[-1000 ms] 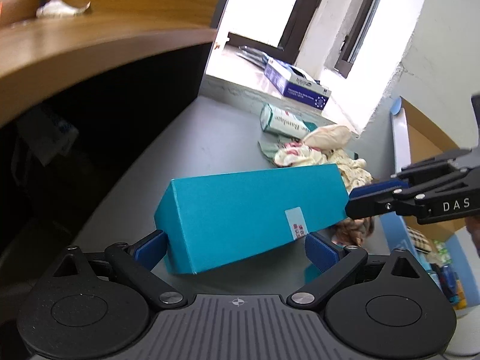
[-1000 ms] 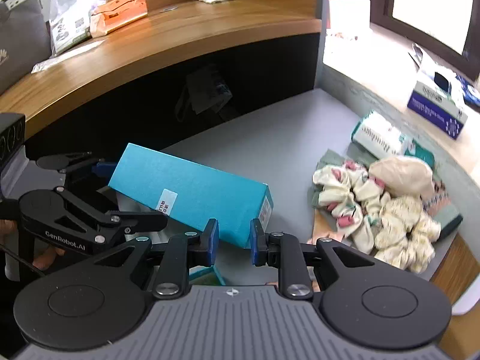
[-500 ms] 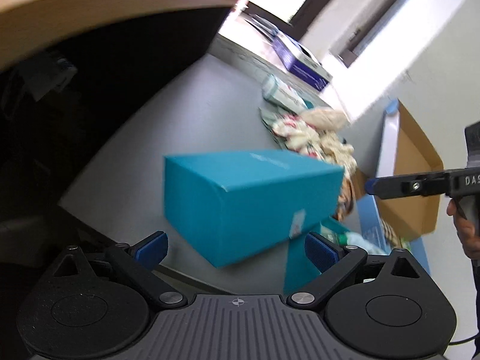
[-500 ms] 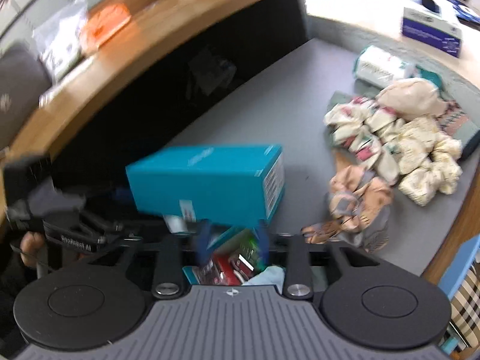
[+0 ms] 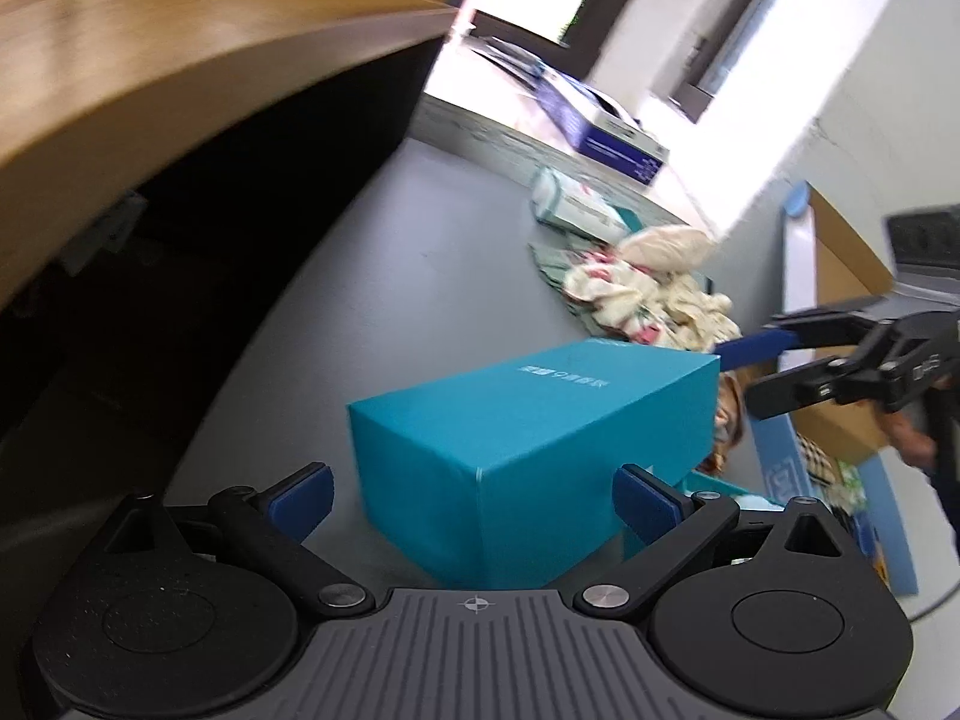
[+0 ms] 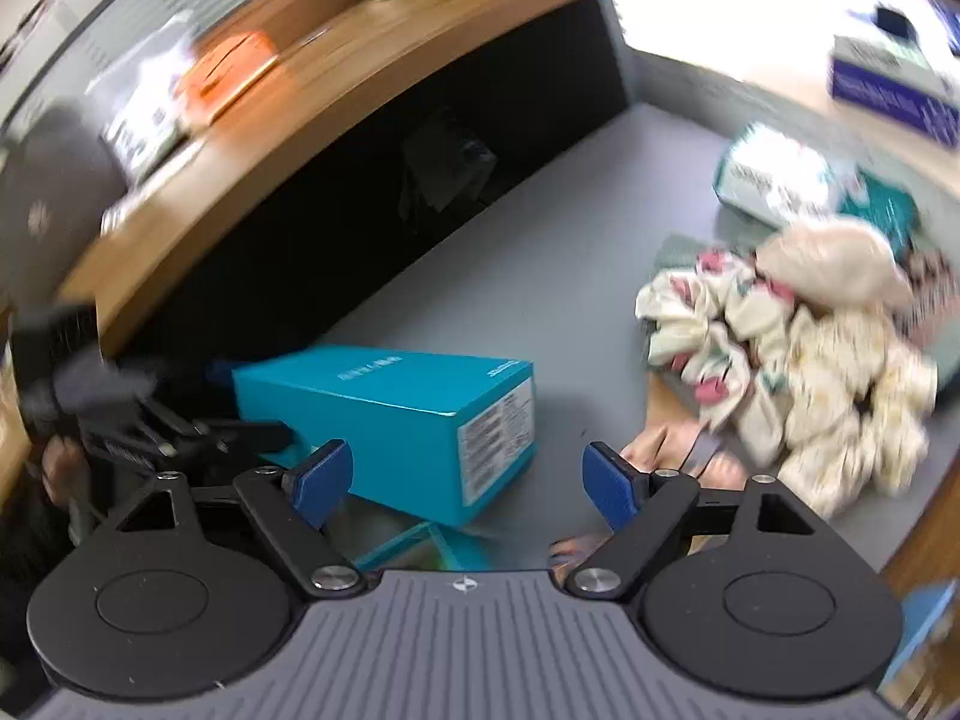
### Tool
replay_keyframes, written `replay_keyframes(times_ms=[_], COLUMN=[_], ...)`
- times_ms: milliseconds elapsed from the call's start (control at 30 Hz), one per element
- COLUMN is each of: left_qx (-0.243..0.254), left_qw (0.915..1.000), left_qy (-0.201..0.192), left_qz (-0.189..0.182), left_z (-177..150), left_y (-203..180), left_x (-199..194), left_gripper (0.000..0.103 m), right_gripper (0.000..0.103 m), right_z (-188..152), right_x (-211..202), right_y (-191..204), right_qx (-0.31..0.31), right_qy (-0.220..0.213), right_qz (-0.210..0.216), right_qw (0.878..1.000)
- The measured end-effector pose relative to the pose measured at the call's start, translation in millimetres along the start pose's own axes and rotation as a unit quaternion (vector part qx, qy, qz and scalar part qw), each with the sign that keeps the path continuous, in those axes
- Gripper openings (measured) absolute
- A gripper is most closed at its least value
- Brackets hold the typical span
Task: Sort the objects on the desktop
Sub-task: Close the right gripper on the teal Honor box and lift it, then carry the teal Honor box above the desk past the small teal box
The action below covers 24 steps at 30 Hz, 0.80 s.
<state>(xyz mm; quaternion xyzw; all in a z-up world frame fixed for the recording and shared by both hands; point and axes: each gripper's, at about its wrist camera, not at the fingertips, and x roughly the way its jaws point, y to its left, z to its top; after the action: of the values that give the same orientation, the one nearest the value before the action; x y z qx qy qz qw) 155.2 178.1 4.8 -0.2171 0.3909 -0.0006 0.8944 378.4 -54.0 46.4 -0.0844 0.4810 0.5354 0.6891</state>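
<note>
A teal cardboard box (image 5: 540,438) lies on the grey desk (image 5: 408,252); it also shows in the right wrist view (image 6: 396,414). My left gripper (image 5: 474,498) is open, its blue pads either side of the box's near end, not pressing it. My right gripper (image 6: 468,480) is open and empty just in front of the box's labelled end. In the left wrist view the right gripper (image 5: 840,354) hovers at the box's far right. A pile of rolled socks and cloths (image 6: 798,360) lies to the right.
A wooden counter (image 5: 180,60) overhangs a dark recess at the left. A white-green packet (image 6: 774,180) and a blue tissue box (image 5: 606,132) sit at the back. A lower teal box with items (image 6: 420,540) lies under the box's near edge.
My right gripper has opened from shut. The teal box went from tilted to lying flat on the desk. Both cameras have shifted and the views are blurred.
</note>
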Motion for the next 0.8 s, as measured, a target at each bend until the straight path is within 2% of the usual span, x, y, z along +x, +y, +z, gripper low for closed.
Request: replay_keyframes(times_ms=[200, 267, 333, 367, 400, 533, 667, 800], left_qx=[-0.005, -0.005, 0.009, 0.021, 0.035, 0.078, 0.088, 0.104], left_qw=[0.9996, 0.9993, 0.9996, 0.9996, 0.9992, 0.9968, 0.9962, 0.9944], left_qy=[0.013, 0.016, 0.016, 0.015, 0.016, 0.016, -0.001, -0.015], left_qz=[-0.027, -0.032, -0.021, -0.013, -0.007, 0.008, 0.001, -0.005], left_z=[0, 1, 1, 1, 2, 1, 1, 4], left_y=[1, 0, -4, -7, -9, -17, -19, -24], left_x=[10, 12, 15, 16, 16, 21, 17, 9], left_gripper=[0.100, 0.100, 0.101, 0.101, 0.102, 0.101, 0.100, 0.099], right_gripper=[0.088, 0.088, 0.082, 0.074, 0.071, 0.070, 0.069, 0.069], right_z=[5, 8, 9, 9, 9, 2, -3, -8], right_x=[23, 32, 37, 40, 40, 39, 33, 19], right_y=[-9, -13, -12, -11, -8, 11, 25, 31], right_qx=[-0.076, -0.085, -0.096, -0.102, -0.111, -0.158, -0.175, -0.167], right_qy=[0.019, 0.027, 0.025, 0.024, 0.019, 0.007, -0.001, -0.023], right_qz=[0.046, 0.063, 0.083, 0.094, 0.101, 0.065, 0.031, 0.016], right_qw=[0.996, 0.994, 0.992, 0.990, 0.989, 0.985, 0.984, 0.986])
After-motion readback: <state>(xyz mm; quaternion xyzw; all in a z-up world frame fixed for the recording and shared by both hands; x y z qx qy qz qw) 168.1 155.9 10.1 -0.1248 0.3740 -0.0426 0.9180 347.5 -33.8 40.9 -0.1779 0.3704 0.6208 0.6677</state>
